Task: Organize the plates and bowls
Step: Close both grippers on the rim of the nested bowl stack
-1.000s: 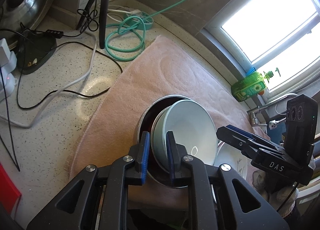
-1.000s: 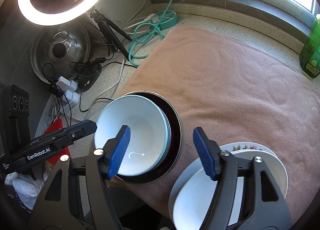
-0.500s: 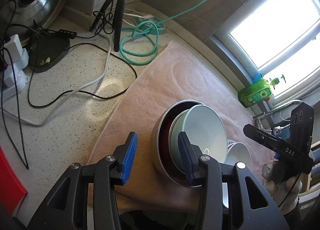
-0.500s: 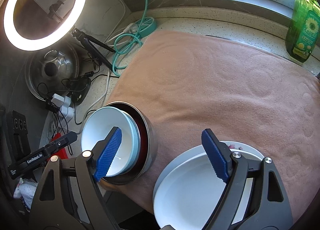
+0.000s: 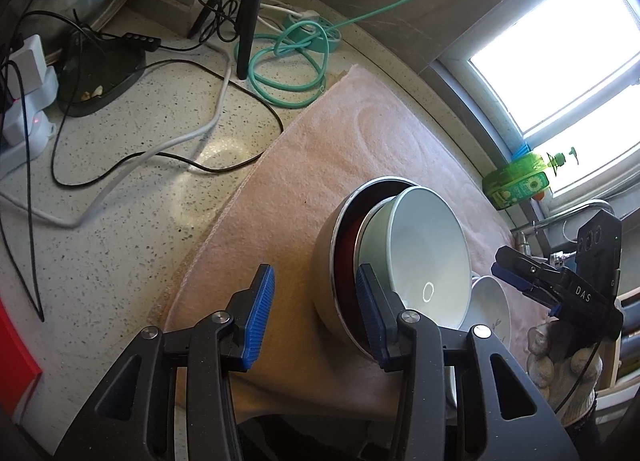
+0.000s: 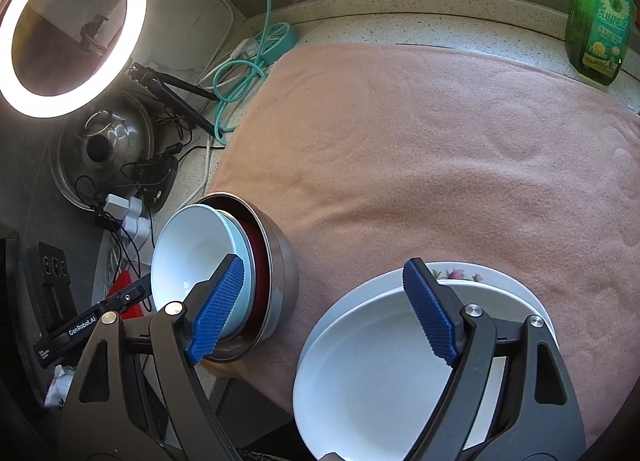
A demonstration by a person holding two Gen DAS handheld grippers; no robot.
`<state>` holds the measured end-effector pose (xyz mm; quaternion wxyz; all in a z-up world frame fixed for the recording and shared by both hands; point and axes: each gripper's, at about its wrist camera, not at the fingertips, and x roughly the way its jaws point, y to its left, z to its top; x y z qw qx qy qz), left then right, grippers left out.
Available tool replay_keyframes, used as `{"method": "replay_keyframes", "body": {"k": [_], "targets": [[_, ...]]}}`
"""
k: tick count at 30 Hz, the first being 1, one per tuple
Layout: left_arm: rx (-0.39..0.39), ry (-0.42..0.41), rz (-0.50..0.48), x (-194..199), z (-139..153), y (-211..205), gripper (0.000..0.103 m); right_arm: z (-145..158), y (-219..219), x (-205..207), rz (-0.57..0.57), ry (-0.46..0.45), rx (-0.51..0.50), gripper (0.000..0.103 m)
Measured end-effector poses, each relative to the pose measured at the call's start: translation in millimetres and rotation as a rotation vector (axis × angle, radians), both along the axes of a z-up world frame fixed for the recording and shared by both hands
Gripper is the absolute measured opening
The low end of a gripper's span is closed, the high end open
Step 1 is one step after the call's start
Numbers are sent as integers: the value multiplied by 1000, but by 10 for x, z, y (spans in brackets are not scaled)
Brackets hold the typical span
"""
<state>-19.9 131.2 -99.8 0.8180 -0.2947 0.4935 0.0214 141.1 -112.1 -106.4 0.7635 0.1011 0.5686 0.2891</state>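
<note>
Pink towel (image 6: 420, 149): spread over the speckled countertop (image 5: 100, 221), bearing all the crockery.
Steel bowl (image 6: 280, 273): at the towel's near left corner, red inside; holds the nested bowls.
Pale blue bowl (image 5: 430, 257): topmost in the steel bowl, tilted, a second pale rim just under it.
White plates (image 6: 384, 373): stacked on the towel just right of the steel bowl; a flower-patterned plate (image 6: 460, 273) shows at the far edge beneath.
Left gripper (image 5: 316, 317): jaws apart, holding nothing; right blue pad beside the steel bowl's rim, left pad over bare towel.
Right gripper (image 6: 324, 311): jaws wide apart, empty, above the gap between bowls and plates.
Green detergent bottle (image 6: 600, 17): on the sill side, well apart from the dishes.
Ring light (image 6: 68, 25): lit, on a tripod at the back left.
Teal cable (image 5: 288, 61): coiled beyond the towel.
</note>
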Motion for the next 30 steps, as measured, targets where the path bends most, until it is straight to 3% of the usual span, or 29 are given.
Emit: {"method": "replay_keyframes", "body": {"k": [2,6,13,15,20,30], "targets": [[-3,1,0,0,-10,-4,41,-7,26,-13,13,-3,1,82],[-7,-2,-4,10,-13,-13,40,-47,58,-19,28,13,-1,64],[-17,-7,-18,36,-36,-31,37,-105,125,-42,48,38,12,52],[-17,-7,-23,46,-43,-36,27,-115,150,-47,54,42,13,49],[-24,-7,-33,67,-65,-49,20,-132,205,-56,66,46,14,43],[-33,-3,-44,104,-113,-66,15,-225,300,-52,92,72,16,23]]}}
